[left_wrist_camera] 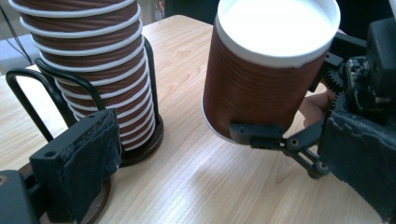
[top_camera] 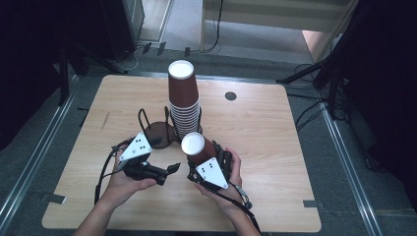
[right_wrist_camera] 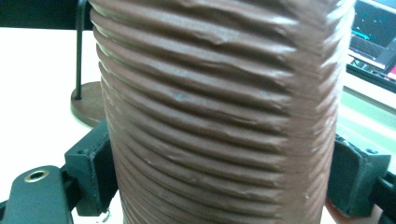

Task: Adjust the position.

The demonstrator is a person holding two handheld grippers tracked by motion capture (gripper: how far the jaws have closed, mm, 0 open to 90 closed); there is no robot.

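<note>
While I work: a pale wooden table point(top_camera: 255, 132) carries everything, dark room around it.
Cups: one loose brown cup point(right_wrist_camera: 219, 116); one stack point(top_camera: 184, 105), too dense to count.
Rack: one wire holder point(top_camera: 158, 132).
Writing: none readable.
Right gripper point(right_wrist_camera: 219, 186): jaws clamp the cup between them.
Left gripper point(top_camera: 169, 169): jaws wide, empty, cup just ahead.

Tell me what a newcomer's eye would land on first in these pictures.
First, the tall stack of brown paper cups, upside down in a black wire holder at the middle of the wooden table. Next, the single brown cup just in front of the stack, white bottom up, clamped between the fingers of the right gripper. Beside it, the left gripper hangs open and empty.
</note>
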